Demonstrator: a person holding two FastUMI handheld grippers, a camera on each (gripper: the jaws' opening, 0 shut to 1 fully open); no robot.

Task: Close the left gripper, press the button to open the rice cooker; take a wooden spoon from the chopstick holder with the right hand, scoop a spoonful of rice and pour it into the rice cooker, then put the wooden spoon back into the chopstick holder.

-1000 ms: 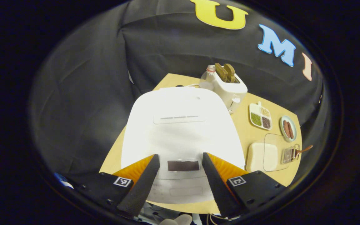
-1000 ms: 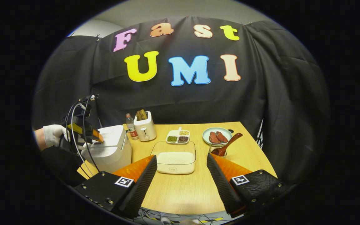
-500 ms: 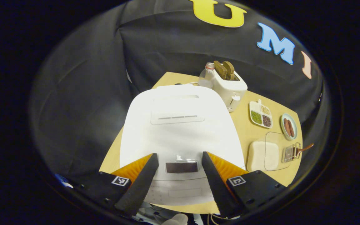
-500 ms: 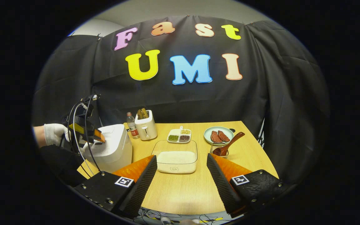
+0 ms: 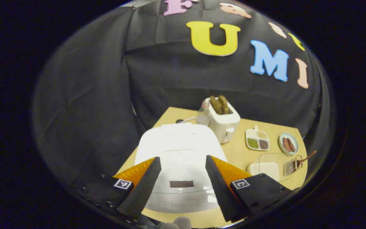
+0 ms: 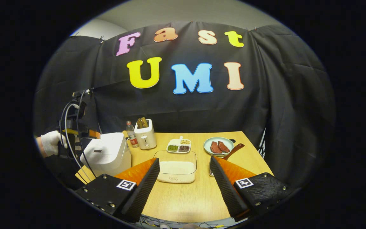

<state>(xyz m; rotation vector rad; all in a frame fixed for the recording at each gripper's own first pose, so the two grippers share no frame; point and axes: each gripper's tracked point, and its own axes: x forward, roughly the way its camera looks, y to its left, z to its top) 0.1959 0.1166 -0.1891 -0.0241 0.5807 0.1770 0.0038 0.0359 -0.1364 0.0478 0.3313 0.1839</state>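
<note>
The white rice cooker stands with its lid down at the table's left; a dark panel marks its front. My left gripper hovers open above the cooker's front, touching nothing. In the right gripper view, a gloved hand holds that left gripper just over the cooker. My right gripper is open and empty above the near table. The wooden spoon leans in the wire chopstick holder, partly hidden behind a finger. A clear box of rice sits at the middle.
A white toaster and a bottle stand at the back behind the cooker. A divided dish of grains and a plate of meat lie beyond the rice box. Cables hang from the left gripper.
The left gripper has risen and drawn back from the cooker's lid, which now looks smaller and farther below. Its lid stays down. The right gripper has shifted slightly back.
</note>
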